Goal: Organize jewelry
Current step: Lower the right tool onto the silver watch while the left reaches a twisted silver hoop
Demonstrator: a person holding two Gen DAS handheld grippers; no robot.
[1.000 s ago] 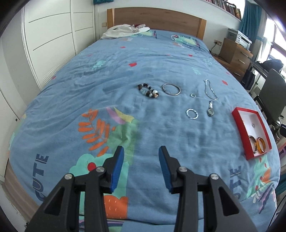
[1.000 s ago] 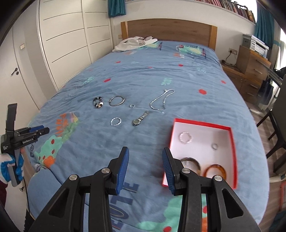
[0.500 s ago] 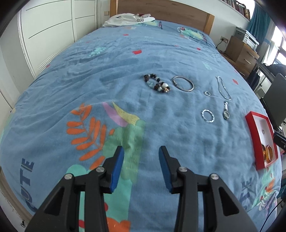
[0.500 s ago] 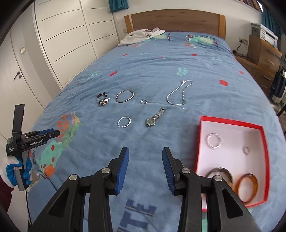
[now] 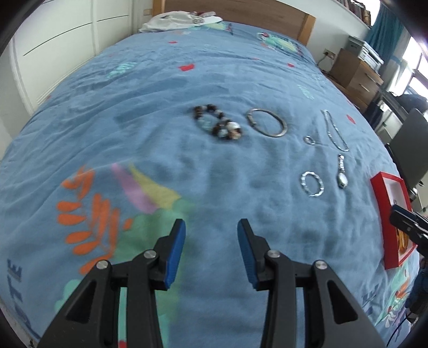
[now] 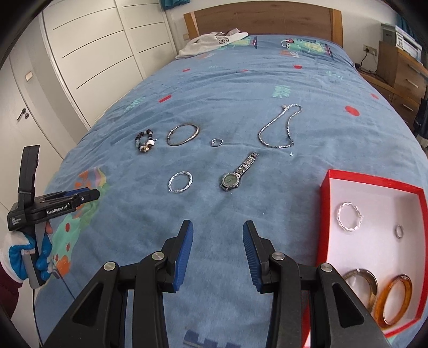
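Note:
Jewelry lies spread on a blue patterned bedspread [image 6: 240, 88]: a beaded bracelet [image 6: 145, 140], a plain silver bangle [image 6: 183, 134], a small ring [image 6: 216, 142], a silver chain [image 6: 279, 125], a twisted silver bracelet [image 6: 180, 182] and a wristwatch [image 6: 238, 172]. A red box [image 6: 329, 214] at the right holds a twisted bracelet, a ring and two bangles. My right gripper [image 6: 216, 235] hangs open and empty, nearer than the watch. My left gripper [image 5: 211, 235] is open and empty too, well short of the beaded bracelet [image 5: 218, 123]. It also appears at the left of the right wrist view, as the left gripper [image 6: 91, 194] held by a gloved hand.
White clothing [image 6: 211, 40] lies by the wooden headboard [image 6: 267, 16]. White wardrobe doors [image 6: 93, 53] line the left side. A wooden dresser [image 6: 401, 72] and a dark chair [image 5: 409, 144] stand to the right of the bed.
Both grippers have moved forward and down toward the bedspread, so the jewelry looks larger and closer. Neither gripper's jaws have changed.

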